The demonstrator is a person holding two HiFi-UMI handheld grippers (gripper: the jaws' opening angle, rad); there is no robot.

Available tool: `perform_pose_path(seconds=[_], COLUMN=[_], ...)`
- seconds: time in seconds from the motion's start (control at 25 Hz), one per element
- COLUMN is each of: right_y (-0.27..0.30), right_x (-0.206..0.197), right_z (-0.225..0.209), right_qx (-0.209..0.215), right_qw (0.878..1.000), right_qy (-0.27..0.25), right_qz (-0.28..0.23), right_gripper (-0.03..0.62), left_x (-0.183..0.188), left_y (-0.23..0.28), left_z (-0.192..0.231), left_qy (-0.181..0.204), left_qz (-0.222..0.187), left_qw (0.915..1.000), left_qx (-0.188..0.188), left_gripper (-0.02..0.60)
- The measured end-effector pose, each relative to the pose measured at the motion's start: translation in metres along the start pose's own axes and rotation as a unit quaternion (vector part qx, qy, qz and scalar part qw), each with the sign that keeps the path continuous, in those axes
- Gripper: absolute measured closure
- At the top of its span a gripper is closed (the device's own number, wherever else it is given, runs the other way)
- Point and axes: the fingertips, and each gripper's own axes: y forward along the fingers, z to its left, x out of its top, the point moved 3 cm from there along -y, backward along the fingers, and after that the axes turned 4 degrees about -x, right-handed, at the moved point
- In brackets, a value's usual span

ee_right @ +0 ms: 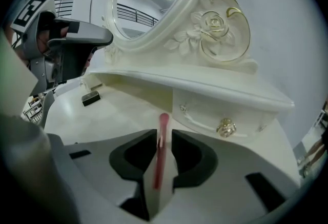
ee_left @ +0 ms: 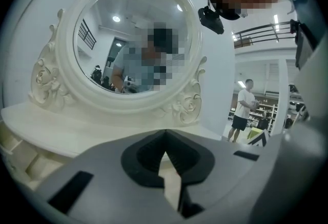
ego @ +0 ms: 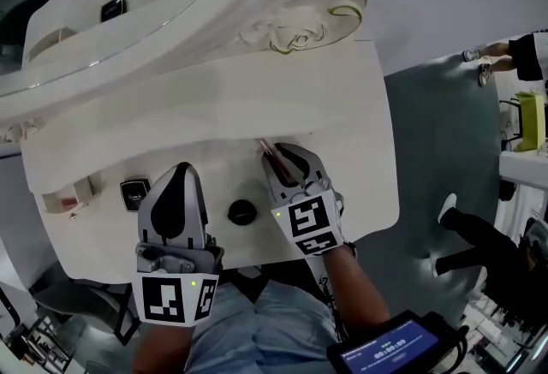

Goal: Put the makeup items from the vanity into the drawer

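Note:
My right gripper (ego: pixel 282 157) is shut on a slim pink-red makeup stick (ee_right: pixel 161 142), which pokes out past the jaw tips (ego: pixel 265 147). It hovers over the white vanity top (ego: pixel 360 107), close in front of a small closed drawer with a gold knob (ee_right: pixel 226 127) under the mirror shelf. My left gripper (ego: pixel 181 171) hangs over the vanity's front left, its jaws together with nothing between them (ee_left: pixel 165 141). A black round item (ego: pixel 242 212) lies on the top between the two grippers. Left of it rests a black flat compact (ego: pixel 134 192), the compact (ee_right: pixel 90 97) also showing in the right gripper view.
An ornate oval mirror (ee_left: pixel 136 38) rises at the back of the vanity. A pinkish box-like thing (ego: pixel 64 199) sits at the vanity's far left edge. A person (ee_left: pixel 243 110) stands in the room beyond, and a shoe and leg (ego: pixel 458 222) are at the right.

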Motion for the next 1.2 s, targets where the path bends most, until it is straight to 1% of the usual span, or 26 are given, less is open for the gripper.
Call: perform_pose_path(seconds=[0.2,0.32,0.48,0.64,0.8,0.96,1.08,1.2], right_y=[0.004,0.005,0.004,-0.004,-0.015,-0.03,-0.03,-0.023], right_x=[-0.003,-0.005,-0.005,0.002,0.02,0.043,0.065,0.088], right_z=[0.001,0.003,0.006,0.015,0.035,0.068,0.094,0.123], right_qx=[-0.002,-0.005,-0.003,0.004,0.026,0.053,0.079,0.11], right_qw=[1.0,0.999,0.999,0.999,0.998,0.996,0.992,0.985], right_qy=[-0.023,-0.039,-0.039,-0.045,-0.06,-0.067,-0.091,-0.121], right_qz=[0.015,0.024,0.029,0.022,0.002,-0.02,-0.044,-0.063], right_gripper=[0.508,0.522,0.549,0.549,0.549,0.549,0.549,0.55], left_x=[-0.003,-0.001,0.0,0.005,0.014,0.023,0.03,0.034], left_y=[-0.002,-0.006,-0.014,-0.026,-0.043,-0.067,-0.087,-0.112], left_z=[0.002,0.004,0.008,0.012,0.018,0.027,0.041,0.061], left_qy=[-0.004,-0.005,-0.008,-0.008,-0.008,-0.009,-0.007,-0.008], left_qz=[-0.002,-0.006,-0.012,-0.024,-0.042,-0.058,-0.078,-0.098], left_qw=[1.0,0.9999,0.9998,0.9993,0.9983,0.9969,0.9937,0.9884], left_qx=[0.007,0.01,0.017,0.026,0.039,0.053,0.08,0.116], left_gripper=[0.581,0.581,0.581,0.581,0.581,0.581,0.581,0.581])
